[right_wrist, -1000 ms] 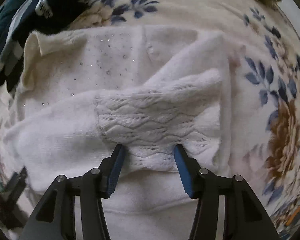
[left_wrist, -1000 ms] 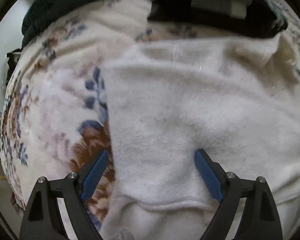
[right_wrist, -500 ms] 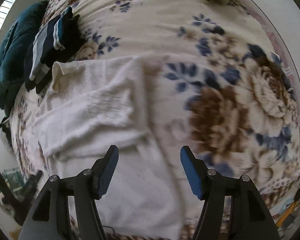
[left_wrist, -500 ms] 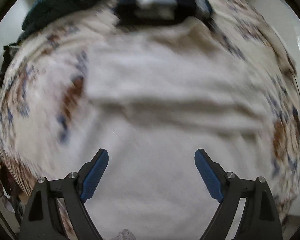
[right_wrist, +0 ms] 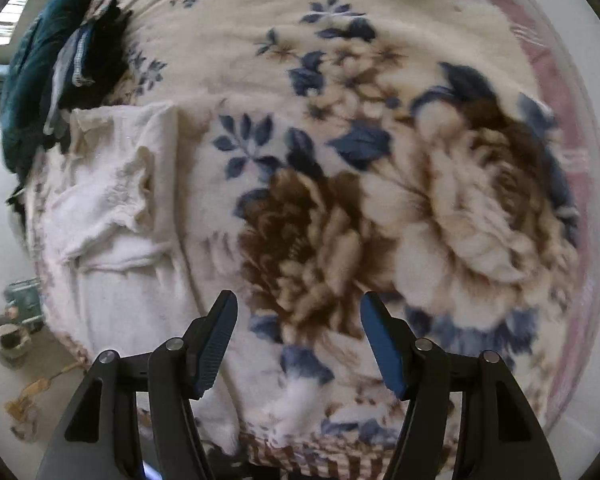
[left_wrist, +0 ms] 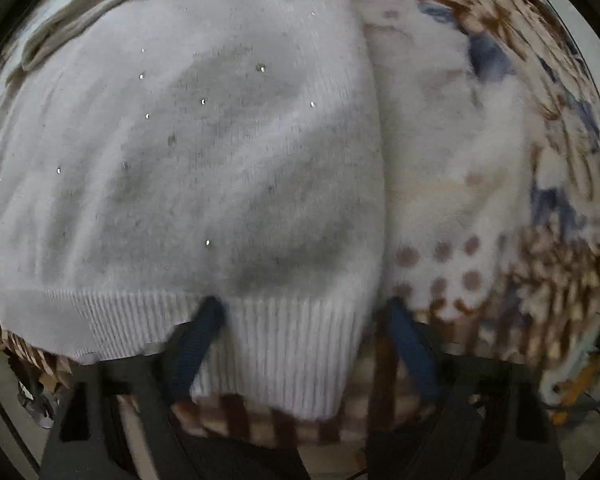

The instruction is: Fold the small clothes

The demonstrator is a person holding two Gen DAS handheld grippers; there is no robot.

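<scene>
A white fuzzy sweater (left_wrist: 188, 168) with small sparkles lies flat on a floral blanket (left_wrist: 480, 160). Its ribbed hem (left_wrist: 284, 340) is at the blanket's near edge. My left gripper (left_wrist: 300, 320) is open, its jaws either side of the hem's right corner, low over the cloth. In the right wrist view the sweater (right_wrist: 112, 208) lies at the left with a sleeve folded over its body. My right gripper (right_wrist: 298, 328) is open and empty above the blanket (right_wrist: 380, 200), to the right of the sweater.
A dark folded garment with grey stripes (right_wrist: 84, 64) and a teal cloth (right_wrist: 24, 92) lie at the far left of the bed. The blanket's checked border (left_wrist: 260, 416) hangs at the near edge. Floor clutter (right_wrist: 12, 328) shows at the left.
Both grippers left the sweater's middle. The left one dropped to the ribbed hem at the near edge. The right one released the knitted sleeve, rose and swung right over the bare blanket.
</scene>
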